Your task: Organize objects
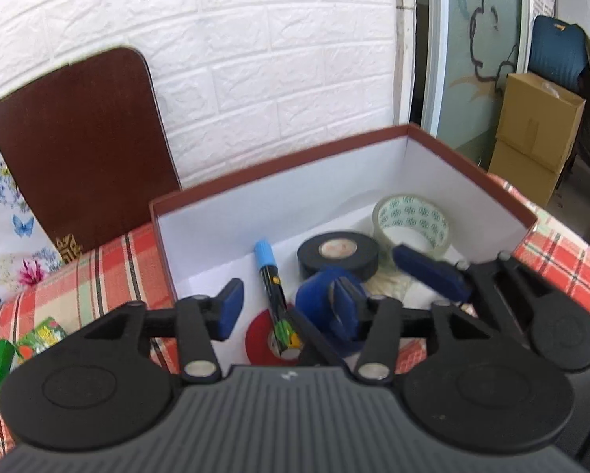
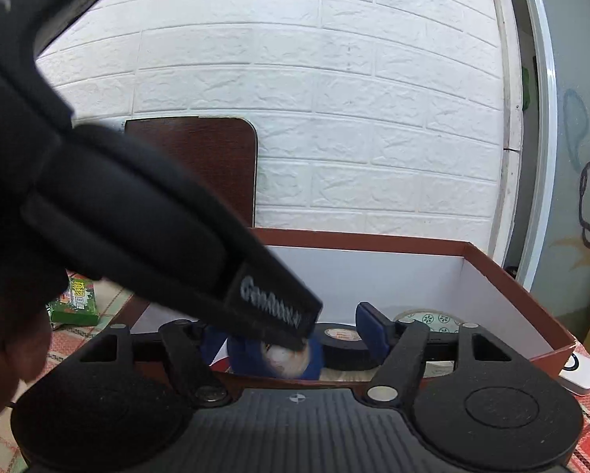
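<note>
A brown box with a white inside (image 1: 279, 197) stands on the plaid tablecloth; it also shows in the right wrist view (image 2: 503, 276). In it lie a black tape roll (image 1: 338, 254), a clear printed tape roll (image 1: 413, 218), a red tape roll (image 1: 257, 341), a blue-capped marker (image 1: 273, 283) and a blue tape roll (image 1: 314, 295). My left gripper (image 1: 287, 307) is open above the box, the blue roll near its right finger. My right gripper (image 2: 287, 335) is open over the box's near wall, the blue roll (image 2: 251, 358) between its fingers; the left gripper's body crosses that view.
A green packet (image 1: 38, 339) lies on the cloth left of the box, also in the right wrist view (image 2: 76, 303). A dark wooden board (image 1: 78, 149) leans on the white brick wall. A white device (image 2: 576, 370) lies right of the box. Cardboard boxes (image 1: 531, 130) stand far right.
</note>
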Demonstrator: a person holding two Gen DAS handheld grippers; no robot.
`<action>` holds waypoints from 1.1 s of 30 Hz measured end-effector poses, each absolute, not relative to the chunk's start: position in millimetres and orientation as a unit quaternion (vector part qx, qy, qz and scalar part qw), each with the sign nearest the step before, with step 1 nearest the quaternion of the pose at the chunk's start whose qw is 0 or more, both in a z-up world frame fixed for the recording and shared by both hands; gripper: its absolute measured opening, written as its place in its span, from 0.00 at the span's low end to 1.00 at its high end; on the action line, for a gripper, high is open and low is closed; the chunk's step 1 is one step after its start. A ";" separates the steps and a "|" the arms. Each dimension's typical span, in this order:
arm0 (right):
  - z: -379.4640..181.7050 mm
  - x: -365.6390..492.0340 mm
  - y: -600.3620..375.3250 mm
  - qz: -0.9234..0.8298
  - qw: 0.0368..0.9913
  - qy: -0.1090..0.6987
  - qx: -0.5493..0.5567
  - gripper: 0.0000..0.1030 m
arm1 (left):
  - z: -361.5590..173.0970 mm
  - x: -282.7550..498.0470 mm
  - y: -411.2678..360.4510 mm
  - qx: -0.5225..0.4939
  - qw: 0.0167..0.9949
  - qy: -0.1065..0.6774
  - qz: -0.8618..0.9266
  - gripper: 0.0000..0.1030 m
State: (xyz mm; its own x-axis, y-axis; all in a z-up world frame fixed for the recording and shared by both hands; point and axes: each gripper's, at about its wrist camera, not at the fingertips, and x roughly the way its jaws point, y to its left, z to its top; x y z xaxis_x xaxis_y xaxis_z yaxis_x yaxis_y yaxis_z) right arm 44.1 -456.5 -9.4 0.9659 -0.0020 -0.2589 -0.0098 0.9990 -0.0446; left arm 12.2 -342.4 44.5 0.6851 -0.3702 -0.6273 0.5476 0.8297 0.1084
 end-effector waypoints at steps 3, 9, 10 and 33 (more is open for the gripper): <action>-9.7 42.6 -454.7 -0.005 0.991 0.128 -0.030 0.65 | 43.0 5.4 -337.0 0.152 0.911 0.295 -0.244 0.58; -2.2 30.7 -448.5 0.000 0.992 0.128 -0.022 0.65 | 50.2 -7.4 -320.9 0.150 0.917 0.288 -0.231 0.63; -1.6 26.0 -447.2 0.001 0.992 0.127 -0.023 0.65 | 51.4 -11.3 -317.7 0.151 0.919 0.284 -0.228 0.63; -40.4 -77.1 -329.4 0.141 0.958 0.241 -0.063 0.66 | -0.9 -39.8 -195.4 0.106 0.924 0.335 -0.153 0.65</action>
